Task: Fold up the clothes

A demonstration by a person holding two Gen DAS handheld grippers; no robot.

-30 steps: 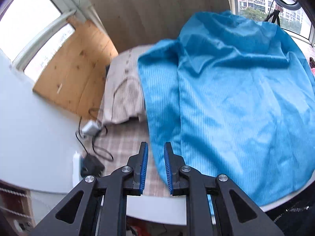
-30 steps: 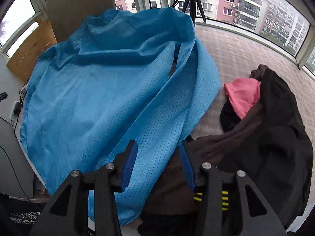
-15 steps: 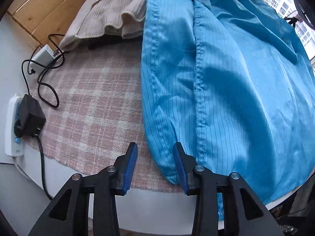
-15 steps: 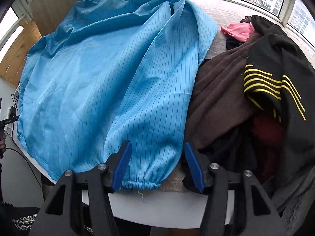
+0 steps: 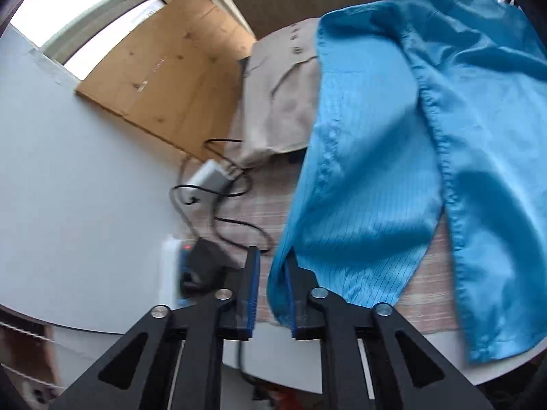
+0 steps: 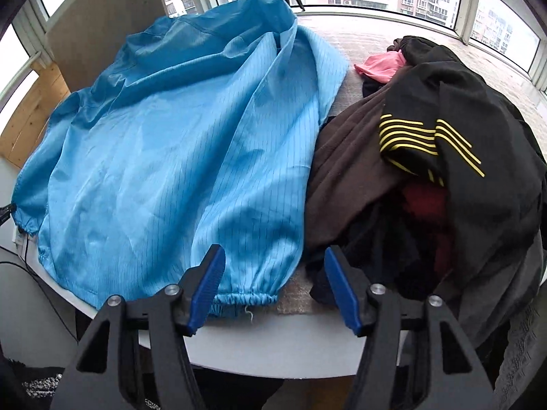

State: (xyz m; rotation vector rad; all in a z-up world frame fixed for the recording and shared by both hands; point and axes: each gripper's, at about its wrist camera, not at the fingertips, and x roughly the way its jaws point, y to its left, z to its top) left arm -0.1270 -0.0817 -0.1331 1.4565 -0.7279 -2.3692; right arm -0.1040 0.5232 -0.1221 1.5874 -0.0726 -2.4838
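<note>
Sleeve (image 5: 359,205) between left claw (image 5: 271,294) pads

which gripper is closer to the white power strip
Left. The left gripper sits just beside the white power strip, pinching the blue jacket sleeve. The right gripper hangs open at the jacket's other cuff, far across.

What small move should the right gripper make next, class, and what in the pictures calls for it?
Probably ease the right gripper forward and close on the elastic cuff of the blue jacket. Its jaws stand open, empty, just short of that cuff, while the left gripper already has the other cuff between its pads.
</note>
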